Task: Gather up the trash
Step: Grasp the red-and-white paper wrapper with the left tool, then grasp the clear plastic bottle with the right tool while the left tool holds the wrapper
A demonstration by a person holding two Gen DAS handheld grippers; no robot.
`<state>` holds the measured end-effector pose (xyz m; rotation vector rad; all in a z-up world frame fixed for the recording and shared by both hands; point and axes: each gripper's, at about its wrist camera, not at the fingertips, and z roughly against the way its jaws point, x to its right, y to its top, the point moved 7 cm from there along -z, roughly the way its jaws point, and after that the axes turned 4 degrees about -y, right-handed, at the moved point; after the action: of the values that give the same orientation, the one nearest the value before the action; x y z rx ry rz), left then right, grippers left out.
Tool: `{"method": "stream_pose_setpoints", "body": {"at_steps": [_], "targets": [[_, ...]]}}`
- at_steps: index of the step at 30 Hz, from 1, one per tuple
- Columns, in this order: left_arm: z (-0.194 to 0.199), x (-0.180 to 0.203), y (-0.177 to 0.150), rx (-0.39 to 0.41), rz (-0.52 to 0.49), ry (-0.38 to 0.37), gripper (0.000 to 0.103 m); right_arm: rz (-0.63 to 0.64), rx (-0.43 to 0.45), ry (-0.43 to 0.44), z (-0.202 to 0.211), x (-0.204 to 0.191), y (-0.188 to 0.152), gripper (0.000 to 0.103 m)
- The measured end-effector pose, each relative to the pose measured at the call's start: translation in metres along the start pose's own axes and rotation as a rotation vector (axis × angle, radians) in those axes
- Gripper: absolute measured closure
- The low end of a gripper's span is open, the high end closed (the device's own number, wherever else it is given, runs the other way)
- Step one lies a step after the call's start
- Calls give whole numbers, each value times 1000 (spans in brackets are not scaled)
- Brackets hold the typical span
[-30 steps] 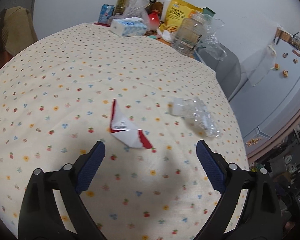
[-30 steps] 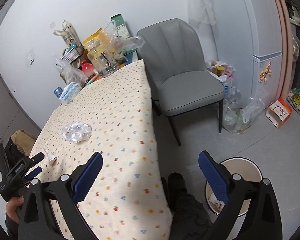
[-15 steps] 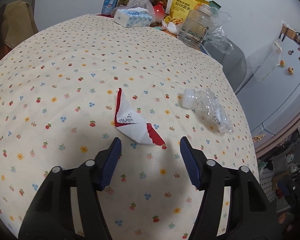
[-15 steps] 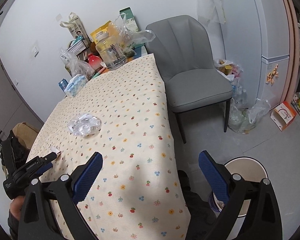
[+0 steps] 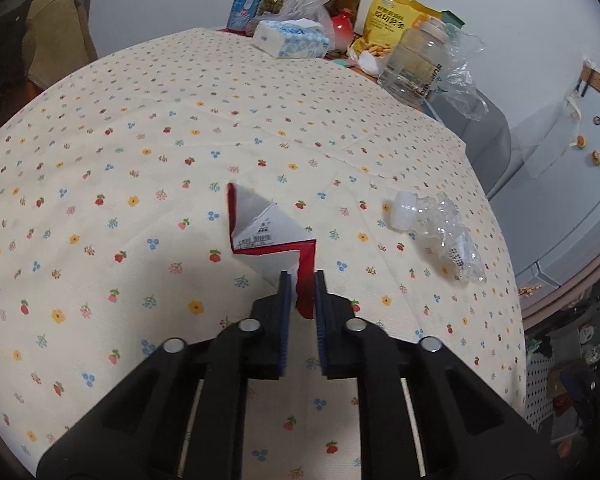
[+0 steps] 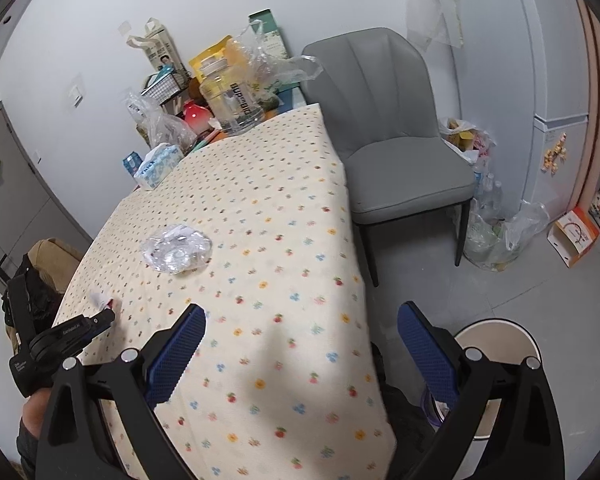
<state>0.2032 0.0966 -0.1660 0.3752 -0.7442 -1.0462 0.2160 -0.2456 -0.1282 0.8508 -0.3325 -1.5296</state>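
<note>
A folded red and white paper wrapper (image 5: 260,224) lies on the flowered tablecloth (image 5: 140,120). My left gripper (image 5: 300,276) is shut on the wrapper's near red corner, which is pinched between the blue pads. To its right lies a crushed clear plastic bottle (image 5: 440,228) with a white cap. In the right wrist view the same bottle (image 6: 178,250) sits mid-table, and the left gripper (image 6: 108,314) shows at the table's left edge by the wrapper (image 6: 100,300). My right gripper (image 6: 300,320) hangs open over the table's near right edge, with nothing between its fingers.
A round bin (image 6: 500,340) stands on the floor below right of the table, behind the right finger. A grey chair (image 6: 400,168) sits at the table's far right side. A tissue pack (image 5: 292,40), large clear jar (image 5: 416,64) and snack bags crowd the far end.
The left gripper's jaws have closed from wide open onto the wrapper's red corner. The right gripper has drifted slightly over the table and stays open.
</note>
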Motion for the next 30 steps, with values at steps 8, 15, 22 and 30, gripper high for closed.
{"method": "stream_pose_setpoints", "body": {"at_steps": [8,15,22,30], "targets": [[23,-14,14,46,8,-25,102,127,-20,74,-19,-69,10,9],[44,-38,32,104,41,-15,102,254,-63,113,-45,-134,9,9],[48,-59,40,121,71,4,102,373,-89,75,-80,-174,14,10],[45,-82,39,120,114,13,102,493,-100,-26,-118,-191,15,10]]}}
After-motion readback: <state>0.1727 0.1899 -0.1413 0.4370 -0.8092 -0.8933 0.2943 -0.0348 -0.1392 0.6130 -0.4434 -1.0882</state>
